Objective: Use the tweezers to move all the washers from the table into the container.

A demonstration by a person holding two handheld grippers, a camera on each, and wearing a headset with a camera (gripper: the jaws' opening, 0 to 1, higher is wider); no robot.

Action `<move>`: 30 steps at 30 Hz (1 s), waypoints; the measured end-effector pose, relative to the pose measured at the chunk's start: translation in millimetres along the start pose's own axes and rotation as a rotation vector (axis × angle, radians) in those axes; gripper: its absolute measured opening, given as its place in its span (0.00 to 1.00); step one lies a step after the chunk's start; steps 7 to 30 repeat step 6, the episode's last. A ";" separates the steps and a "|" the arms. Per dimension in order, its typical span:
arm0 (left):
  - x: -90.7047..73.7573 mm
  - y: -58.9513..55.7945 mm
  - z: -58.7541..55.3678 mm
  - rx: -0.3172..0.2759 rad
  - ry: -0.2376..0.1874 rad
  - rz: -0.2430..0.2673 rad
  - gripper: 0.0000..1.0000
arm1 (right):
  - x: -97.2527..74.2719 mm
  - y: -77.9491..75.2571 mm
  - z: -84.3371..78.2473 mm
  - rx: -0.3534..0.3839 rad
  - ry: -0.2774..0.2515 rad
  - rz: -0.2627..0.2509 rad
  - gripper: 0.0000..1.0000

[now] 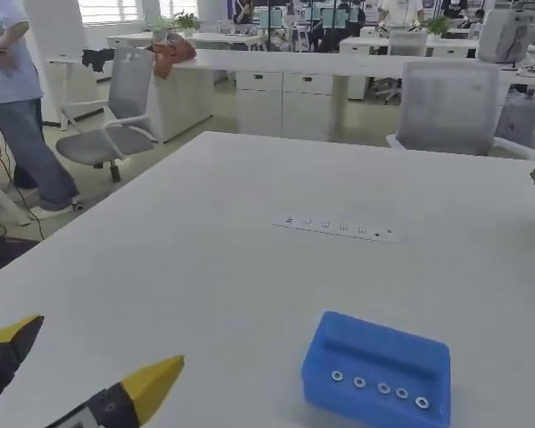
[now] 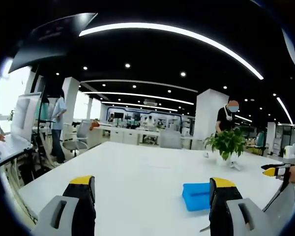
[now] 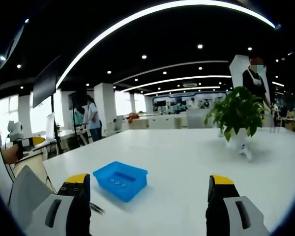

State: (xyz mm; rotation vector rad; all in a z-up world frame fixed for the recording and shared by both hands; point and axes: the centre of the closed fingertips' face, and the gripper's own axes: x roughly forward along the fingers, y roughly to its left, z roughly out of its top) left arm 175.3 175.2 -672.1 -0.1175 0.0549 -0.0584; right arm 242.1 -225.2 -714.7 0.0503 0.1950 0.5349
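The container (image 1: pixel 375 370) is set near and right on the surface (image 1: pixel 205 250); five washers (image 1: pixel 383 388) are lined up inside it; a socket strip (image 1: pixel 339 228) is placed beyond.

Open tabletop (image 1: pixel 205 250) surrounds the container (image 1: pixel 383 328); plant (image 3: pixel 238 115) stands well apart.

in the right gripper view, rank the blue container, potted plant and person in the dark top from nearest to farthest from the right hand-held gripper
From the right hand-held gripper:
1. blue container, just ahead on the table, toward the left jaw.
2. potted plant, further along the table, on the right.
3. person in the dark top, behind the potted plant, far right.
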 end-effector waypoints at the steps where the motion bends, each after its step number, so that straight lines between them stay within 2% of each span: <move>1: 0.0 -1.1 -0.8 0.003 0.002 0.000 0.99 | 0.0 0.4 -0.2 0.004 0.001 0.001 0.99; 6: 0.0 -3.2 -7.6 0.003 0.019 -0.003 0.99 | 1.1 3.1 -2.7 -0.002 0.019 0.012 0.99; 30: 0.0 -3.2 -7.6 0.003 0.019 -0.003 0.99 | 1.1 3.1 -2.7 -0.002 0.019 0.012 0.99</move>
